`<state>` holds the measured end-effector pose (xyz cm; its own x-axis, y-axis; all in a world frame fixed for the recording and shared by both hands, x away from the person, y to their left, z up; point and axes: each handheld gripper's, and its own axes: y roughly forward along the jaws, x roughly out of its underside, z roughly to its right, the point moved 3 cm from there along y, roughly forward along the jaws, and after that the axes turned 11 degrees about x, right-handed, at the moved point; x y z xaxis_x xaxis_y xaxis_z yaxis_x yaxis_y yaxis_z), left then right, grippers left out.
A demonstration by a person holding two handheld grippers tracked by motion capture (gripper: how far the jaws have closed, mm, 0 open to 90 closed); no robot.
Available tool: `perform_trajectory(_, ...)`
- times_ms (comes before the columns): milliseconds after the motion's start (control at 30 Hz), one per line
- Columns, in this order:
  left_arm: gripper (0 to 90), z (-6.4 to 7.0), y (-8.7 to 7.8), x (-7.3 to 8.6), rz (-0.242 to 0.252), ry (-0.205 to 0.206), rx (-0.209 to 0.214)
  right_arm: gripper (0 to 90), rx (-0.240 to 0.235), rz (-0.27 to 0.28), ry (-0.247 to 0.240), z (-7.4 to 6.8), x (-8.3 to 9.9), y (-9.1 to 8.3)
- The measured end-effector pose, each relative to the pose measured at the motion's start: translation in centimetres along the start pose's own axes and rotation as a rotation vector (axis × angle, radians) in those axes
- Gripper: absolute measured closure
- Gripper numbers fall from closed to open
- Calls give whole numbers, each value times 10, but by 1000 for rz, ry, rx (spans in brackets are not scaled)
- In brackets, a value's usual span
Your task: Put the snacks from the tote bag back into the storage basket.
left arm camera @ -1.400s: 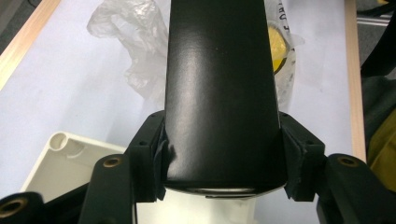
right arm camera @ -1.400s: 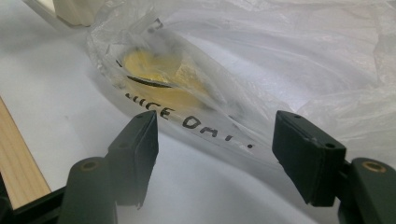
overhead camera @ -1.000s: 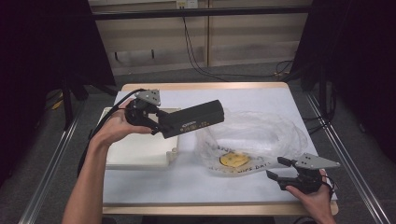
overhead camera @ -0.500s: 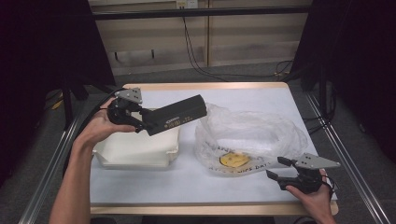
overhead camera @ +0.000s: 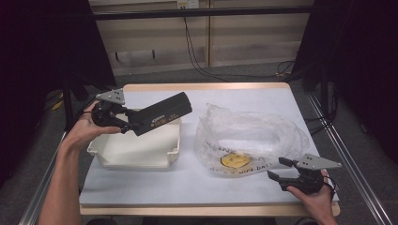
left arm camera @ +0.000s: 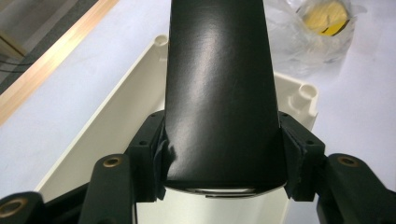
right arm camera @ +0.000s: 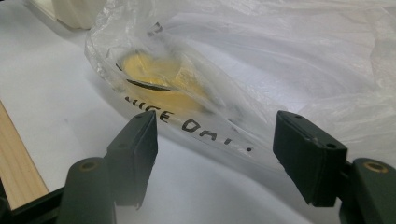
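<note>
My left gripper [overhead camera: 133, 123] is shut on a long black box [overhead camera: 162, 113], holding it tilted above the cream plastic tray [overhead camera: 174, 151] at the table's left. In the left gripper view the black box [left arm camera: 219, 88] stands between both jaws, over the tray [left arm camera: 119, 121]. A clear plastic bag [overhead camera: 253, 136] with a yellow round item [overhead camera: 235, 161] inside lies at centre right. My right gripper [overhead camera: 278, 169] rests open at the bag's near right corner. The right gripper view has its jaws apart before the bag [right arm camera: 299, 65] and the yellow item [right arm camera: 154, 79].
The white table covering [overhead camera: 187, 180] has a wooden edge [overhead camera: 197, 210] along the front. Black handwriting [right arm camera: 187, 122] runs along the bag's near side. Metal frame rails [overhead camera: 349, 154] flank the table on both sides.
My left gripper has carried the black box leftward, away from the bag, to above the tray. The right gripper has stayed where it was.
</note>
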<state>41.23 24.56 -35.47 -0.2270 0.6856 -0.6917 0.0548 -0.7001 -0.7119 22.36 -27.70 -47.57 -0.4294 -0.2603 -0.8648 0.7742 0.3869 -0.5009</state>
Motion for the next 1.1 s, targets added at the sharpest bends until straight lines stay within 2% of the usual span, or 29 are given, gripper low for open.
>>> perform_trajectory(133,431,-7,-6,10,-3,-22,-16,309,-1,-1,0,0,0,1)
perform_trajectory(233,431,-9,-8,17,-4,-19,-18,309,0,3,-2,0,-1,1)
perform_trajectory(400,431,-16,-9,29,-36,-20,-36,308,-1,2,1,0,-1,1)
perform_trajectory(633,431,-21,-3,39,-82,-11,-20,308,-2,3,-2,1,-1,2)
perform_trajectory(800,431,-27,3,46,-87,-21,-28,307,4,5,0,1,-1,1)
perform_trajectory(900,431,-29,5,48,-118,-14,-12,307,1,4,2,2,-1,1)
perform_trajectory(1100,431,-34,11,55,-122,-22,-4,307,-1,3,0,1,-1,1)
